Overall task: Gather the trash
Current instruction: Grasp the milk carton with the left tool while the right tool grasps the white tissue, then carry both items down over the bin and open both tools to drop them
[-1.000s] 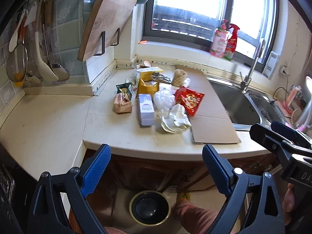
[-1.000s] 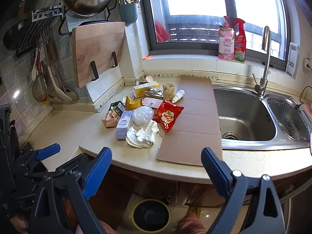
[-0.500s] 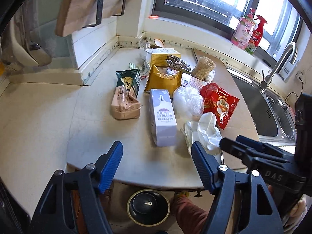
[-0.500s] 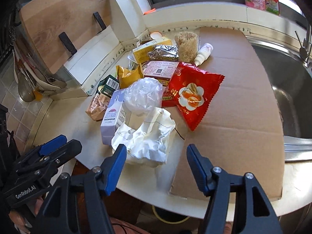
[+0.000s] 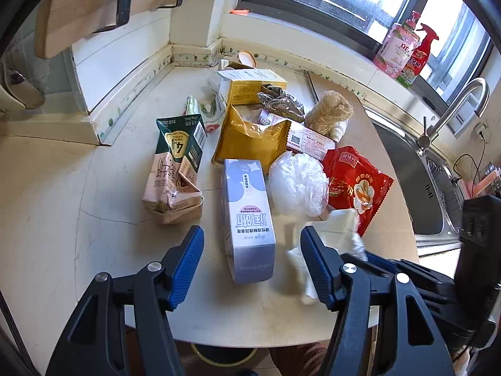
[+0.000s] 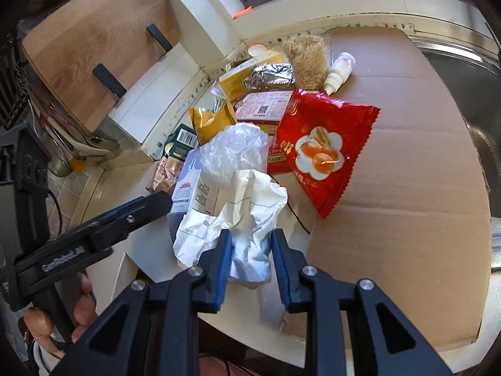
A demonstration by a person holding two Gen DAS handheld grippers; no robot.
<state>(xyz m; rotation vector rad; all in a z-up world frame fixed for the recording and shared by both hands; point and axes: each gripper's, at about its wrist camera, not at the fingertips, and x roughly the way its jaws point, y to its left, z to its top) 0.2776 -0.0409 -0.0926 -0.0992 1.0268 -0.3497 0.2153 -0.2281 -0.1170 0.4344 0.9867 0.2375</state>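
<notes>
A pile of trash lies on the kitchen counter. My left gripper (image 5: pixel 252 266) is open, its fingers on either side of the near end of a lavender carton (image 5: pixel 247 216). My right gripper (image 6: pixel 250 252) is shut on a crumpled white paper (image 6: pixel 241 210), which also shows blurred in the left wrist view (image 5: pixel 328 235). Around them lie a clear plastic bag (image 5: pixel 297 185), a red snack bag (image 6: pixel 322 147), a yellow pouch (image 5: pixel 250 134), a crushed pink carton (image 5: pixel 172 188) and a green carton (image 5: pixel 181 141).
A flat cardboard sheet (image 6: pixel 407 156) covers the counter to the right, beside the steel sink (image 5: pixel 422 172) and tap (image 5: pixel 451 109). A round bin (image 5: pixel 222 354) stands on the floor below the counter edge. Bottles (image 5: pixel 407 47) stand on the windowsill. A wooden board (image 6: pixel 94 47) hangs at left.
Both grippers have moved forward over the counter. The right one has closed onto the crumpled white paper. The left one has come up around the lavender carton, still open.
</notes>
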